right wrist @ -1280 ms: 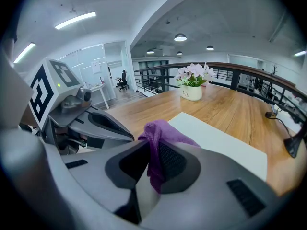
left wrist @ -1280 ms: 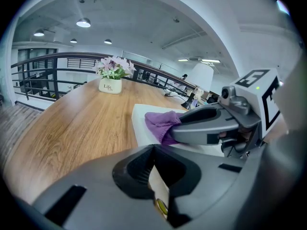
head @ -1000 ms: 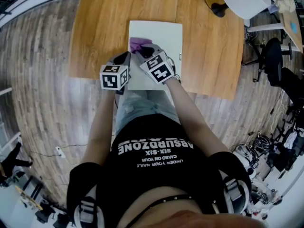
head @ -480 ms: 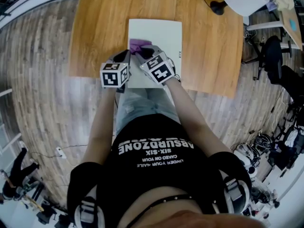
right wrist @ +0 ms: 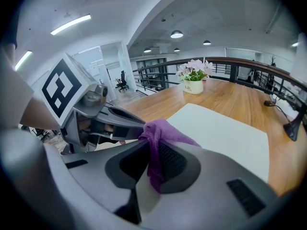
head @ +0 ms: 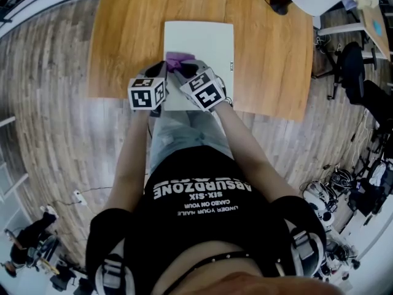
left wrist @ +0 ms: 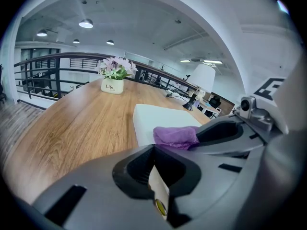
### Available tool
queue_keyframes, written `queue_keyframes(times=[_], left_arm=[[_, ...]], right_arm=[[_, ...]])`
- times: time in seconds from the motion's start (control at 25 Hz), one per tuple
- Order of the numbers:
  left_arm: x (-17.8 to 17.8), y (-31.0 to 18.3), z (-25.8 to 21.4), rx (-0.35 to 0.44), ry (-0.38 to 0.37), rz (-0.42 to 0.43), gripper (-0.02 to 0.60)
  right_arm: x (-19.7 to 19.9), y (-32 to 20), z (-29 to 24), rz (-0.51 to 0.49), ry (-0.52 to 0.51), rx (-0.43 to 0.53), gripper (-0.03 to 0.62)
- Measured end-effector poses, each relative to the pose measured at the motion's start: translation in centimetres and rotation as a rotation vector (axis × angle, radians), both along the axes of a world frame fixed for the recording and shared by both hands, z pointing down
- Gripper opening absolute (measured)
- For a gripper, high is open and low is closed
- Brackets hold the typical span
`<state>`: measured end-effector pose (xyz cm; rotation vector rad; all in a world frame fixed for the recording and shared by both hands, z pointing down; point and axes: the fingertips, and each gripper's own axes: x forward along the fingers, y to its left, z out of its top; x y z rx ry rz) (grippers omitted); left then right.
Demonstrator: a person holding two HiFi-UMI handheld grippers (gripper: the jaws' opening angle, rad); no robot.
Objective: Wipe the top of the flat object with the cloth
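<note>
A white flat board (head: 206, 39) lies on the wooden table (head: 123, 42). A purple cloth (head: 178, 58) rests on the board's near left part, and my right gripper (head: 183, 66) is shut on it. In the right gripper view the cloth (right wrist: 160, 131) hangs bunched between the jaws above the board (right wrist: 220, 128). My left gripper (head: 159, 72) sits shut beside the board's left edge, close to the right one. Nothing shows between its jaws. The left gripper view has the cloth (left wrist: 175, 137) just ahead on the board (left wrist: 158, 116).
At the table's far edge stands a small pot of flowers (left wrist: 114, 80). A lamp (left wrist: 201, 80) with a black base (head: 279, 8) and cable is at the far right. An office chair (head: 353, 72) stands right of the table. My legs are at the near edge.
My right gripper has drawn the cloth a little toward the board's near edge. The left gripper has hardly moved relative to the board.
</note>
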<state>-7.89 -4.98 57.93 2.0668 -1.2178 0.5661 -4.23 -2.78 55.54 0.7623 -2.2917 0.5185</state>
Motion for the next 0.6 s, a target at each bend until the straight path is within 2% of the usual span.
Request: queue_keyframes(times=[0.6], left_arm=[[0.0,0.0,0.2,-0.010,0.013,-0.016,0.017]], right_arm=[[0.1,2.3,0.1,-0.007,-0.014,-0.024,0.071]])
